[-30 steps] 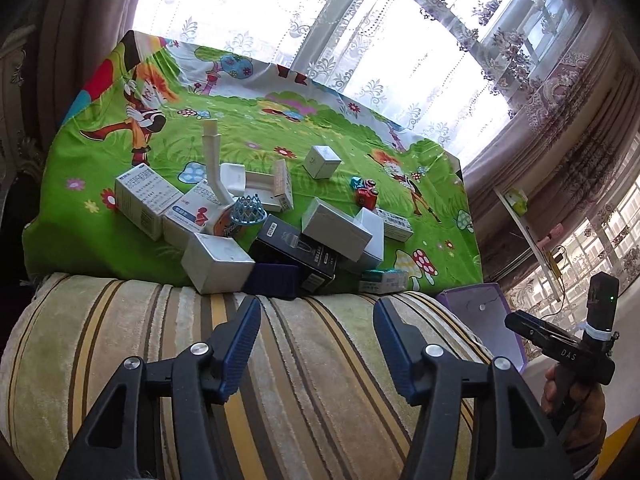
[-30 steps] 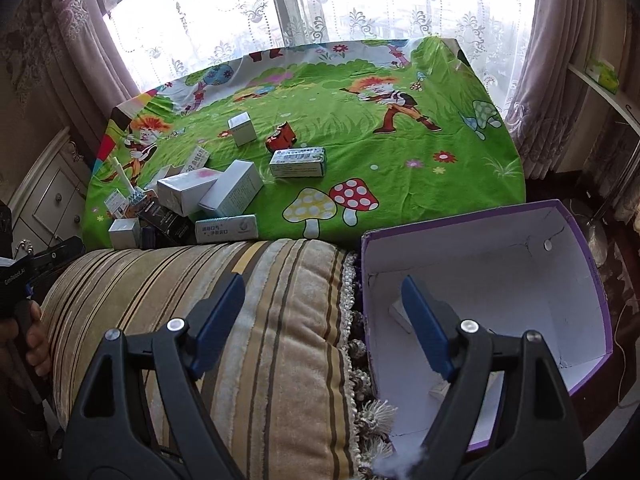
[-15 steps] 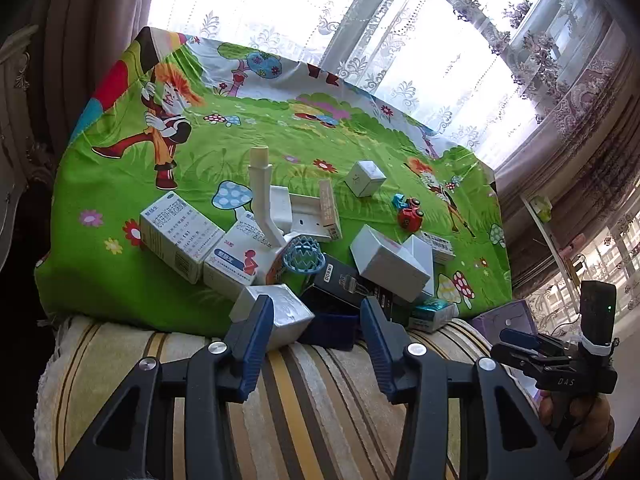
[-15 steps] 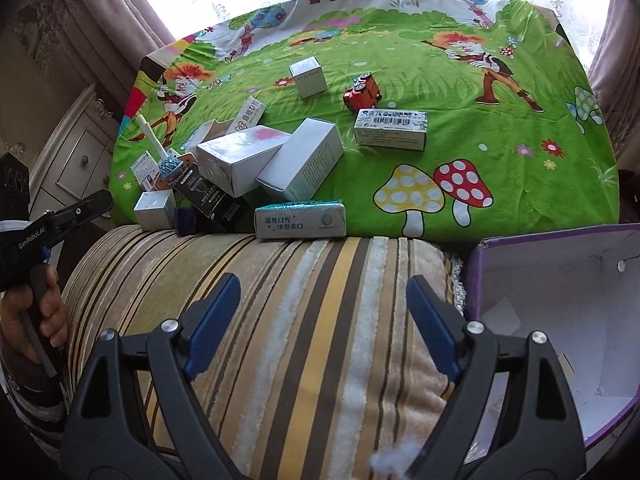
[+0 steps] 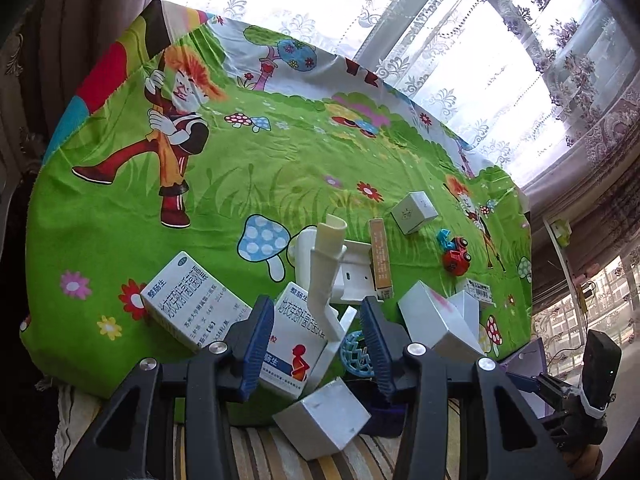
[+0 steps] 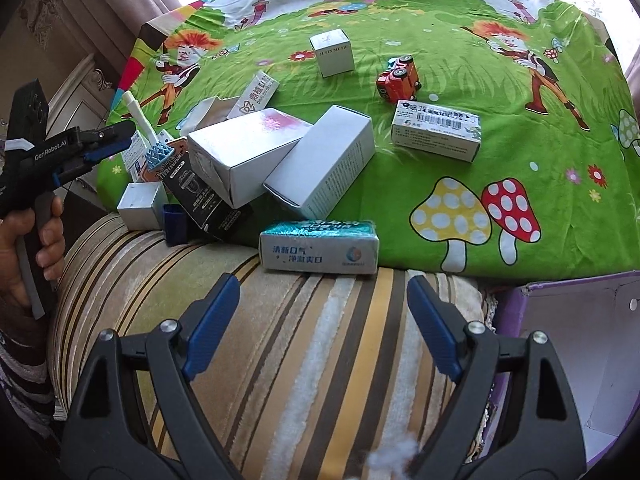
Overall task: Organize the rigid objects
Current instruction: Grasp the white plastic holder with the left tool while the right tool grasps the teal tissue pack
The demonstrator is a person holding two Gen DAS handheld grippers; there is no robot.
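Several boxes lie jumbled on the green cartoon cloth (image 5: 280, 168). My left gripper (image 5: 316, 344) is open, its fingers on either side of a white medicine box with a red figure (image 5: 294, 344) and a white plastic tube (image 5: 324, 276); a grey cube box (image 5: 324, 416) sits just below. My right gripper (image 6: 320, 328) is open and empty over the striped cushion (image 6: 300, 360), just short of a teal toothpaste box (image 6: 320, 250). A red toy car (image 6: 398, 80) and more white boxes (image 6: 320, 160) lie beyond. The left gripper also shows in the right wrist view (image 6: 96, 148).
A purple open carton (image 6: 580, 360) stands at the right beside the cushion. Curtains and a window are behind the table. A black box (image 6: 200, 196) and small blue box (image 6: 174, 222) sit at the cloth's front edge. A white cabinet stands at the left.
Both grippers have moved forward toward the cloth. The left one now straddles the medicine box and tube, its jaws narrower. The right one has swung left, away from the carton.
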